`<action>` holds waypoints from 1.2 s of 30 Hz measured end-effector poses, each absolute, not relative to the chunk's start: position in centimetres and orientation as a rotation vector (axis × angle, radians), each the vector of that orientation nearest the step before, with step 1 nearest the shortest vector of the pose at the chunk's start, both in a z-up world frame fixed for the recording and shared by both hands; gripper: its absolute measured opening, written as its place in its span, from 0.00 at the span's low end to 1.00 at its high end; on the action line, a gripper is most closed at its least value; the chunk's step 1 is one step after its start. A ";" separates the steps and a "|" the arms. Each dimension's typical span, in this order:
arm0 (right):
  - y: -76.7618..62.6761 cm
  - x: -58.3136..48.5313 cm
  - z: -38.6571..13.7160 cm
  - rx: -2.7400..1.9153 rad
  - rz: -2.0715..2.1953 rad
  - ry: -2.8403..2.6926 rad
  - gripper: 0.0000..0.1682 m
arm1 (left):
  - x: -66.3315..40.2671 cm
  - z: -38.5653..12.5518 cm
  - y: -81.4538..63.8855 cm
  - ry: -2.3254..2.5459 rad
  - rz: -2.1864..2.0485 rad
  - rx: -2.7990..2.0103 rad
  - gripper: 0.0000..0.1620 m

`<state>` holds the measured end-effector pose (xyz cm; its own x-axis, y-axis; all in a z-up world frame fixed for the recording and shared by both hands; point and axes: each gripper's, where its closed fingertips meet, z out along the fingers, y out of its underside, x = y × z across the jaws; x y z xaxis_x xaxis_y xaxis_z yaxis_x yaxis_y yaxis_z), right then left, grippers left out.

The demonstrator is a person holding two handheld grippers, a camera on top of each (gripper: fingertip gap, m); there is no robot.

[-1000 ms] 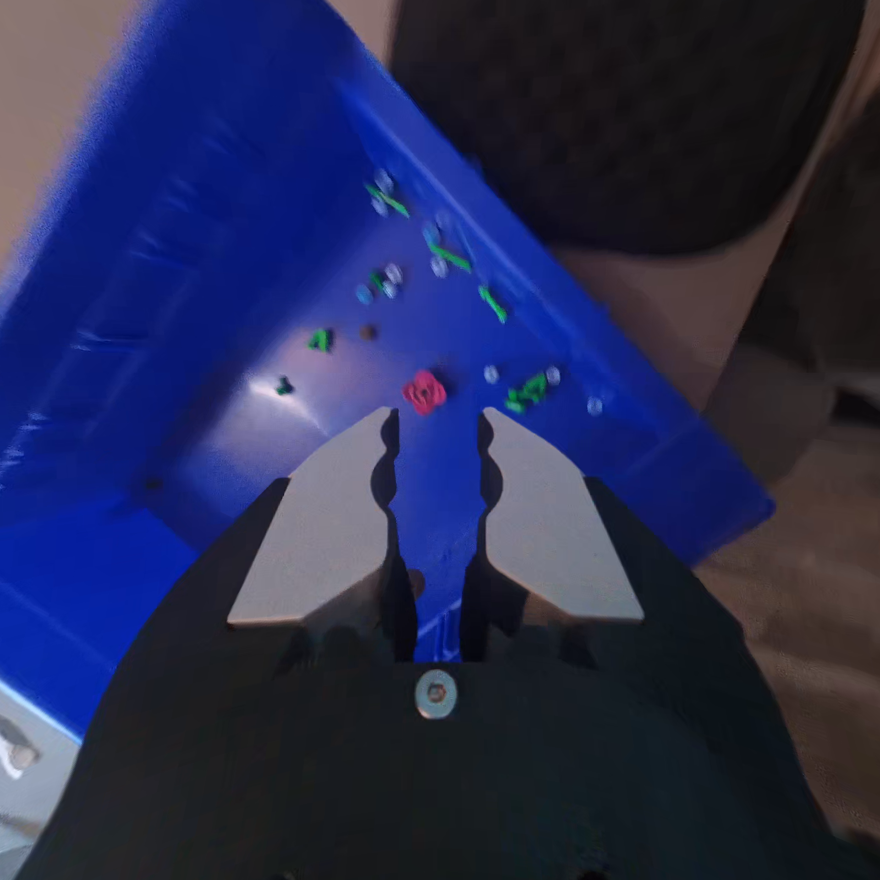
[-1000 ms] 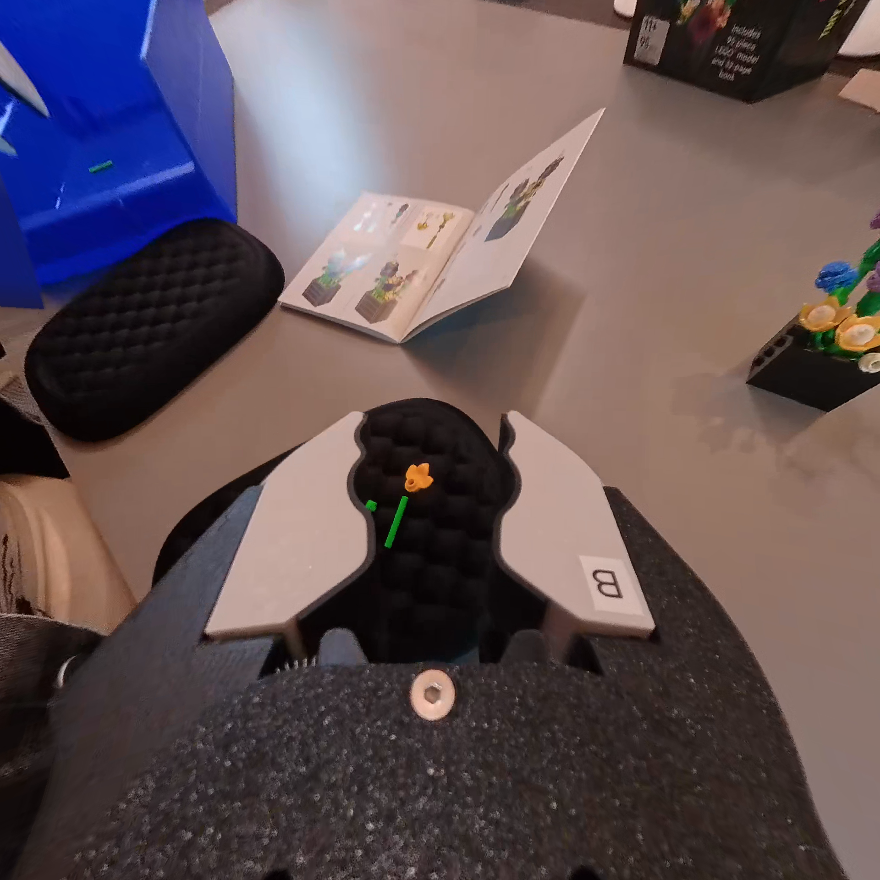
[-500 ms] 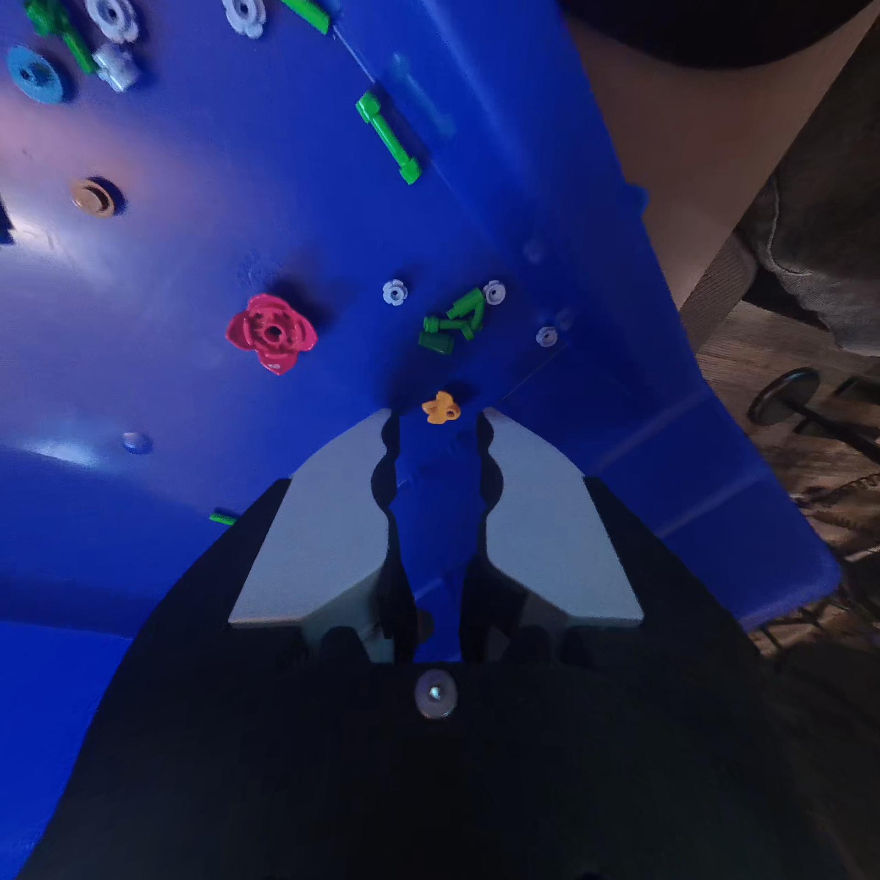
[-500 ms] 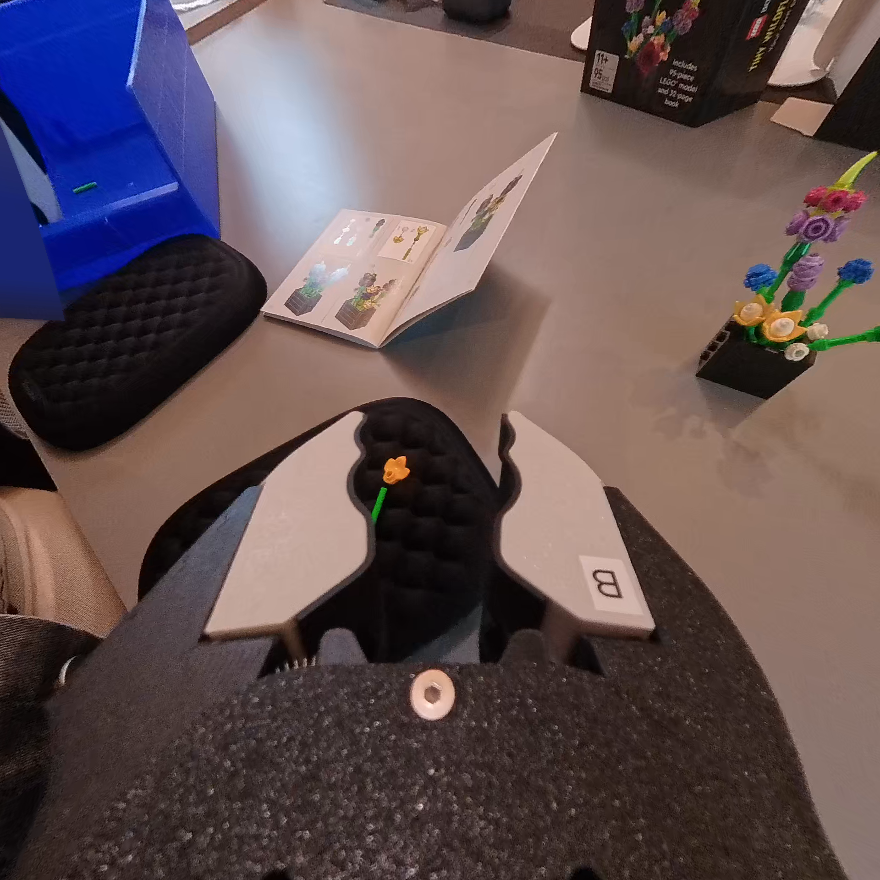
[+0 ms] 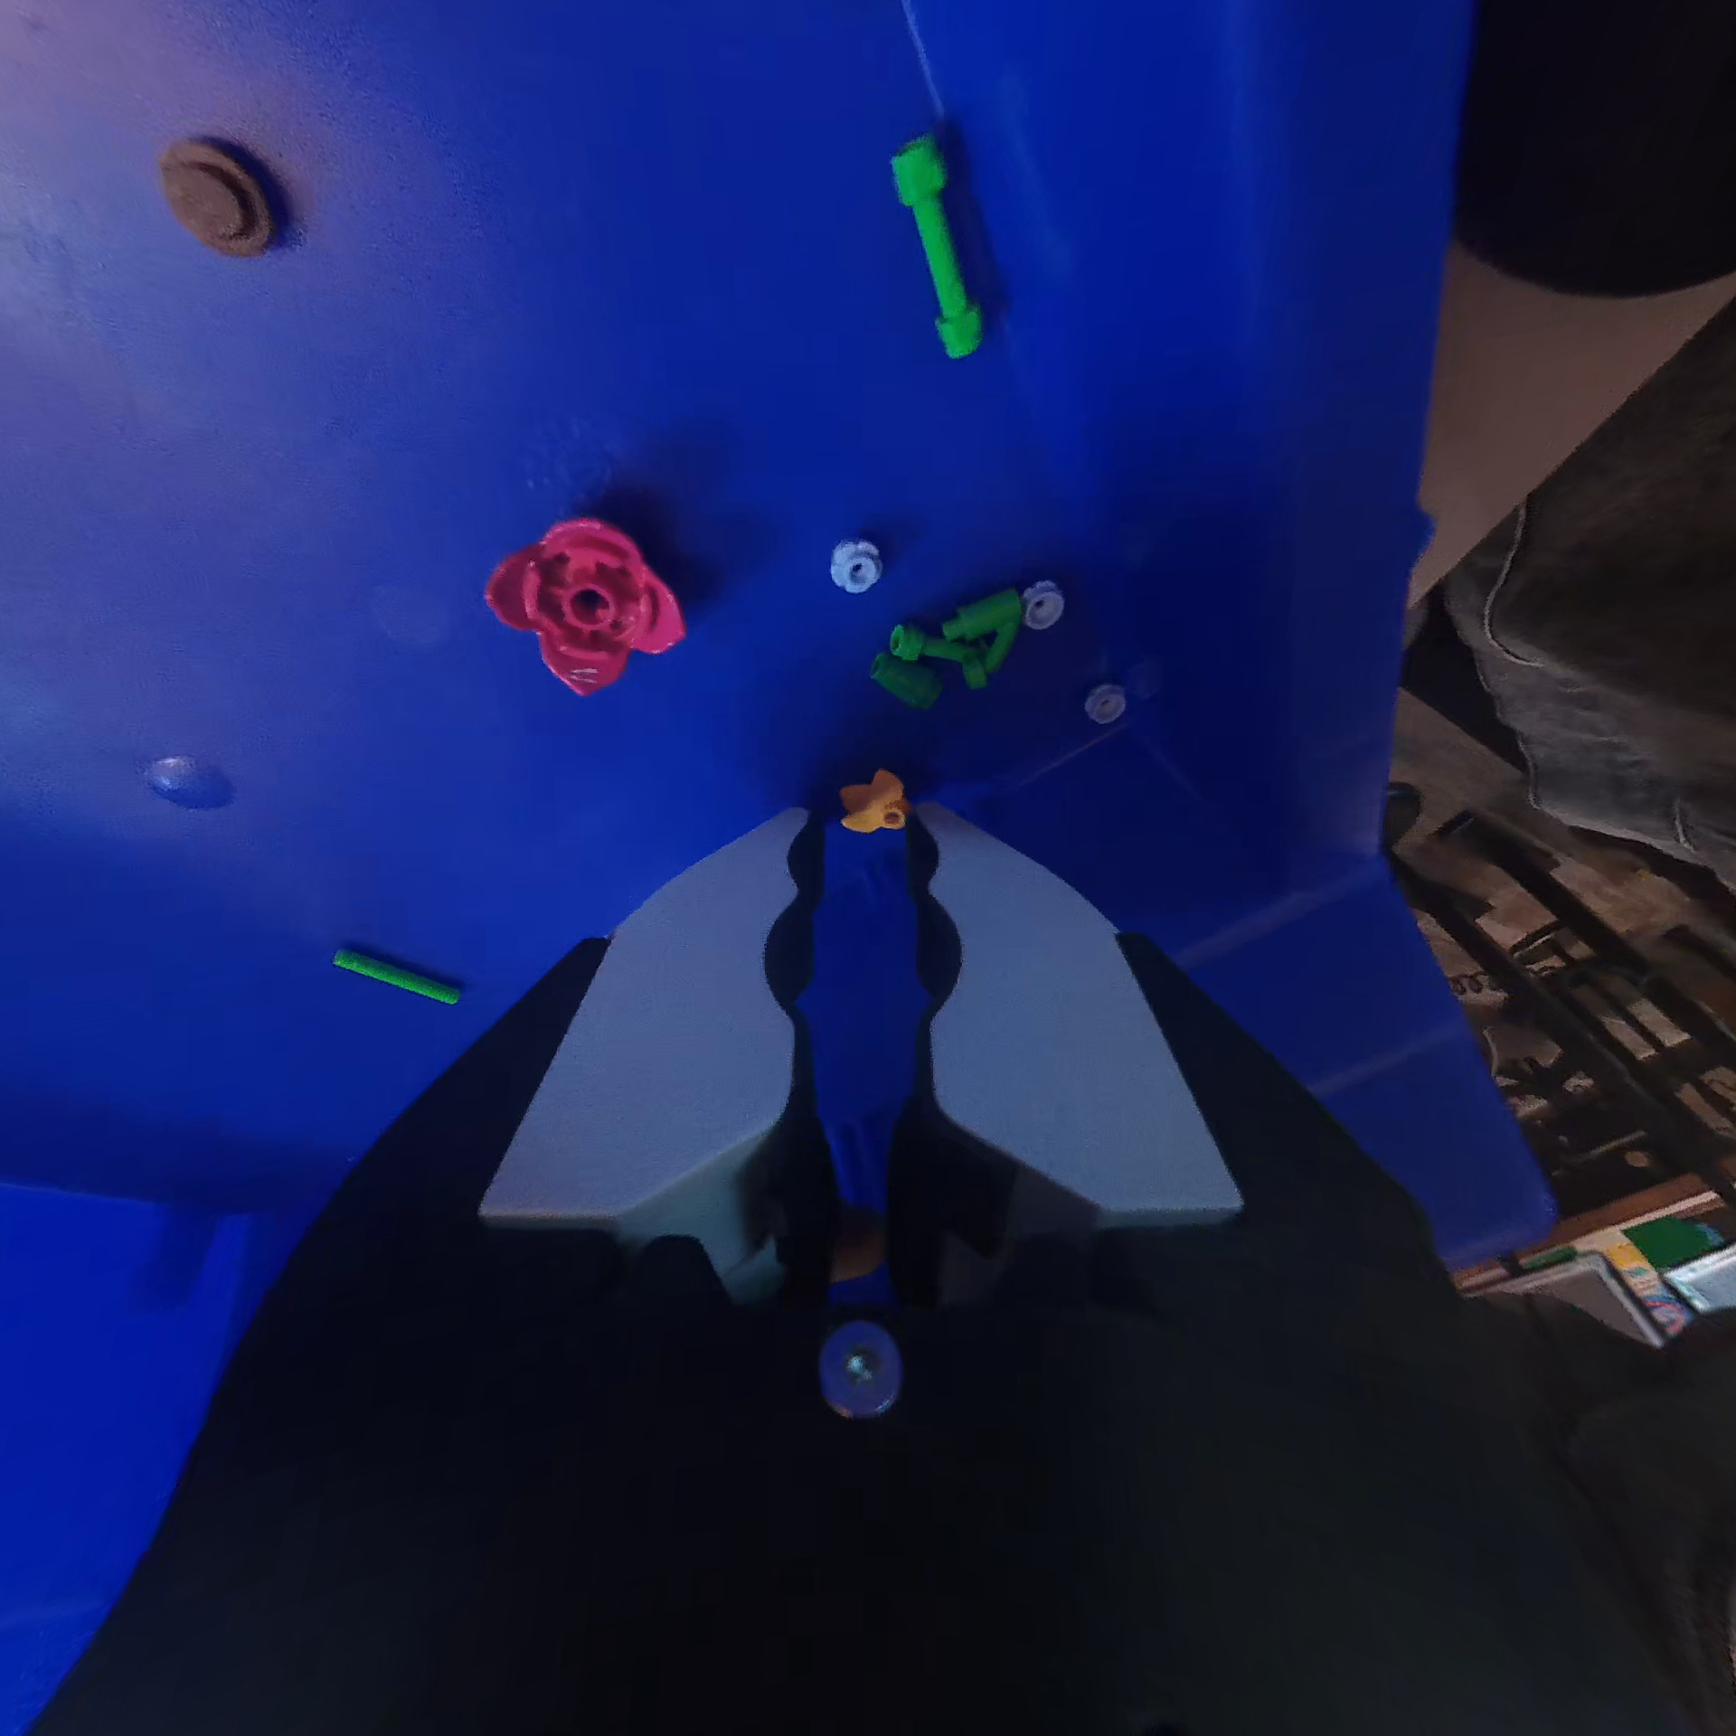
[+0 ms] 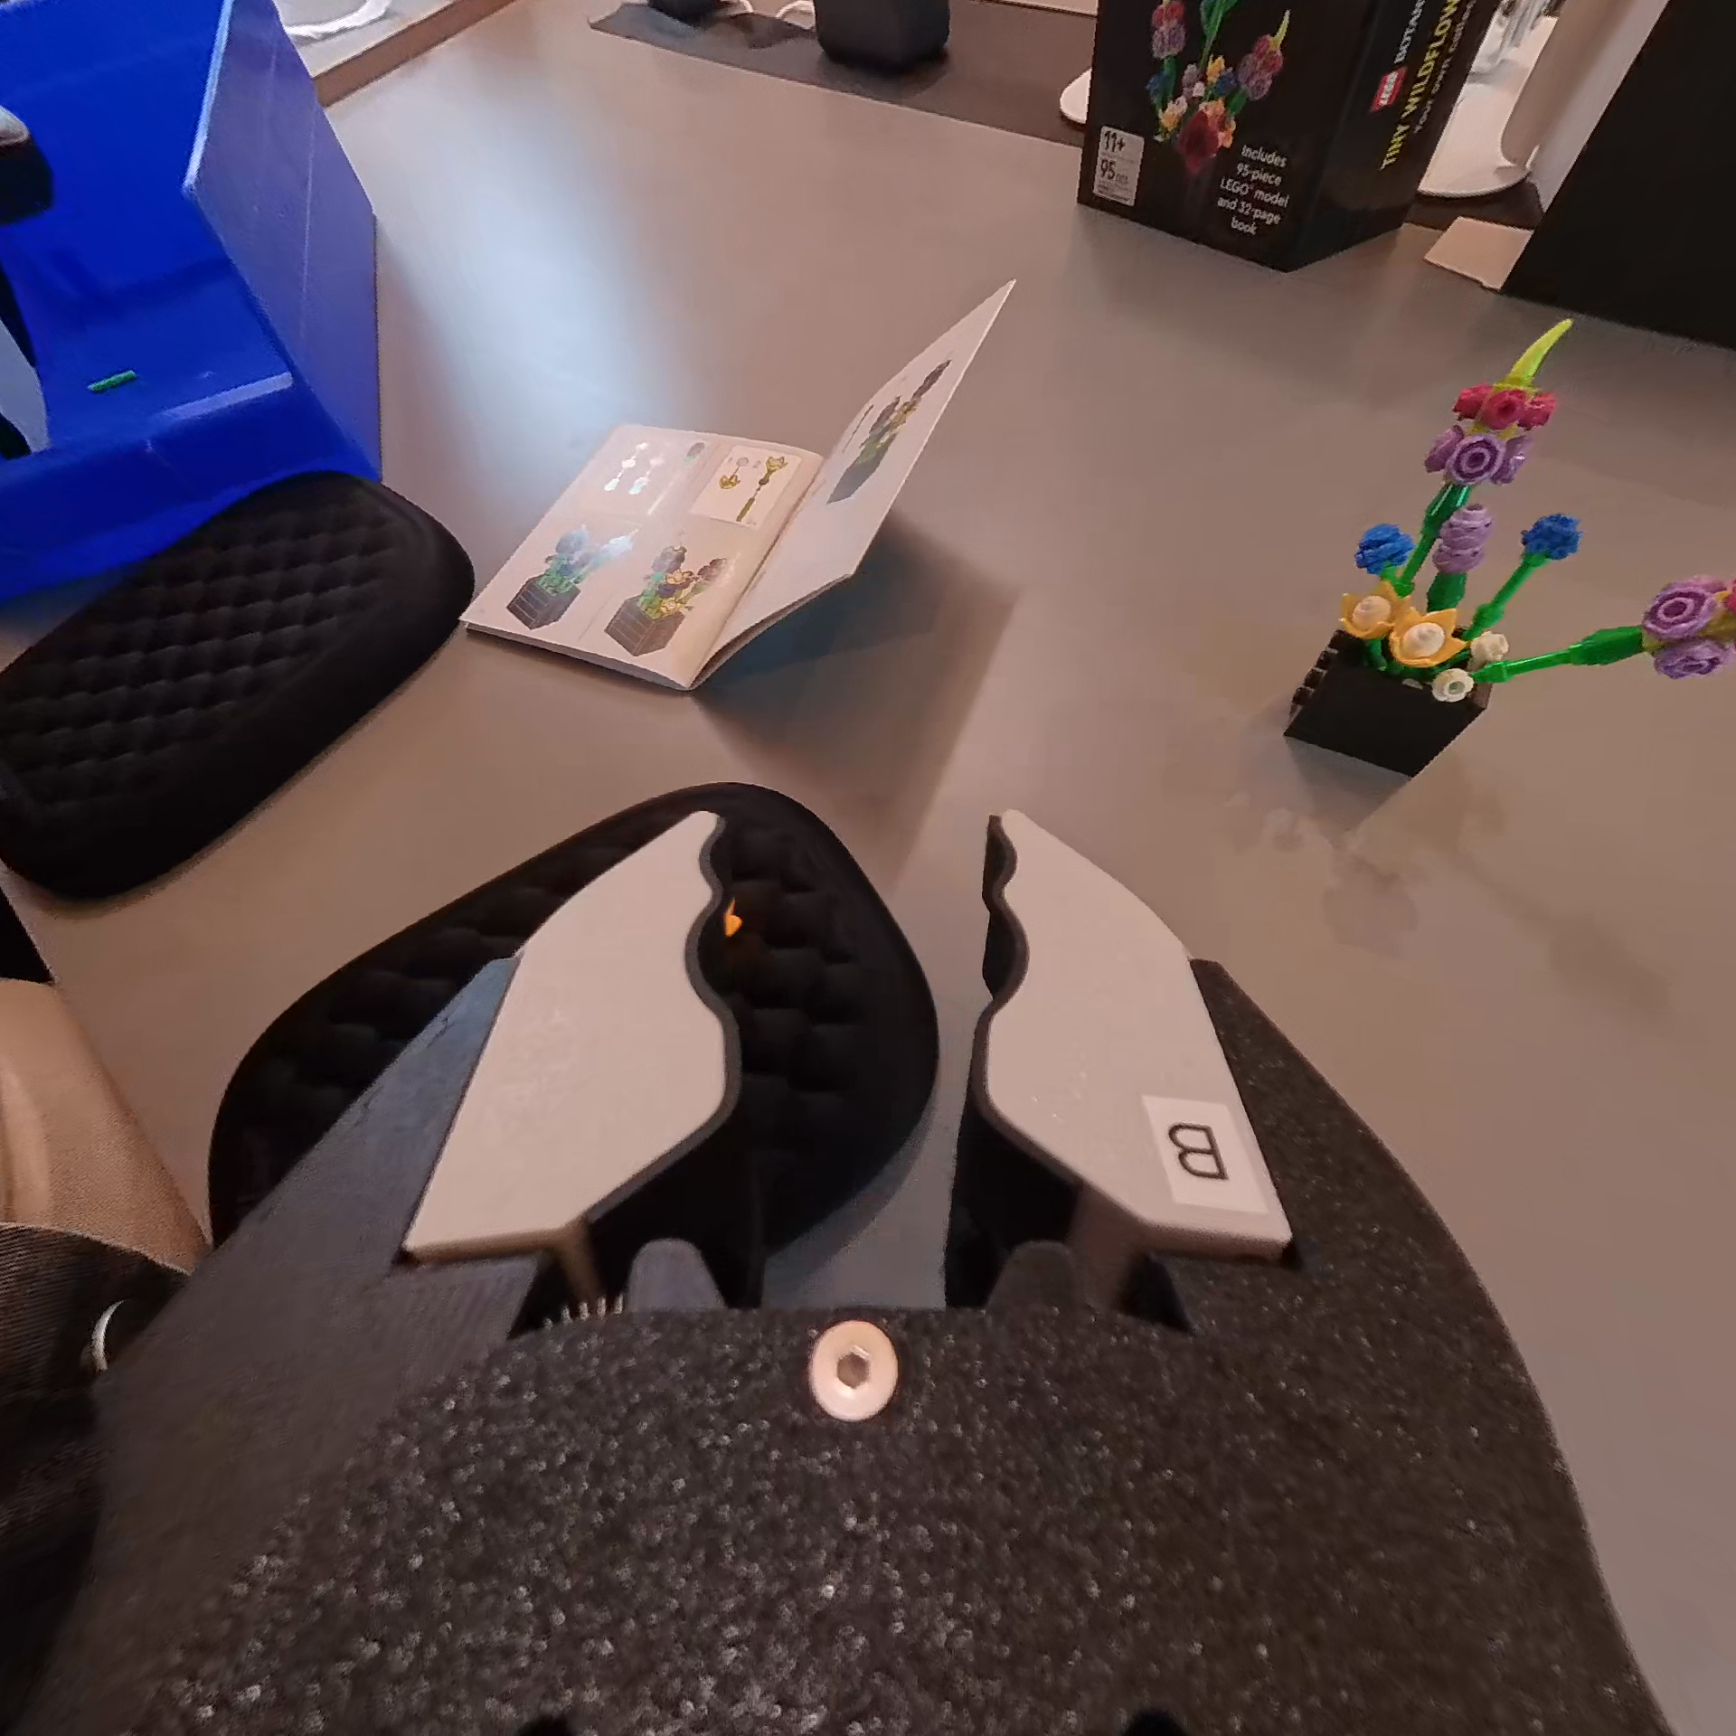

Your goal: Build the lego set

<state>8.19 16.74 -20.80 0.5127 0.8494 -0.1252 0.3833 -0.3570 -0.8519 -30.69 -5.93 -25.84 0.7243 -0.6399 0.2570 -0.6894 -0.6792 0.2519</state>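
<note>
Two hand-held grippers are at work over a smooth grey table (image 6: 1080,526). On it sit a blue plastic bin (image 6: 272,282) at the far left, two quilted black pads (image 6: 216,658), an open instruction booklet (image 6: 742,554) with its right leaf raised, and a part-built flower model (image 6: 1465,582) in a black brick base at the right. A black product box (image 6: 1249,131) printed with flowers and white and yellow writing stands at the far edge, with white stand bases behind it.

Inside the bin, the left hand-held gripper (image 5: 862,815) has its fingers narrowly apart, their tips on either side of a small orange flower piece (image 5: 874,800); whether they actually pinch it, I cannot tell. Nearby on the bin floor (image 5: 376,376) lie a red rose piece (image 5: 584,603), green stems (image 5: 939,249) and tiny pale studs (image 5: 856,566).

The right hand-held gripper (image 6: 855,836) hangs spread wide and empty above the nearer pad, where a bit of orange (image 6: 734,922) peeks past its left finger. That gripper wears a white lettered sticker (image 6: 1202,1148).
</note>
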 end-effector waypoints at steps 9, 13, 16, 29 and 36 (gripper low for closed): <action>16.9 8.8 -21.2 -1.960 0.741 -0.992 0.30 | -30.6 -25.8 -4.7 -0.998 0.219 2.701 0.07; 16.8 8.4 -20.9 -1.941 0.757 -1.004 0.30 | -30.5 -24.3 -2.9 -1.041 0.201 2.838 0.07; 16.0 6.6 -19.9 -1.879 0.856 -1.003 0.29 | -30.0 -22.0 0.0 -1.125 0.136 3.019 0.06; 9.8 -6.5 -14.8 -1.541 1.256 -1.166 0.24 | -22.3 -18.8 5.7 -1.582 0.055 3.330 0.02; 7.6 -9.6 -14.1 -1.497 1.344 -1.186 0.21 | -19.0 -16.9 6.6 -1.773 -0.053 3.427 0.02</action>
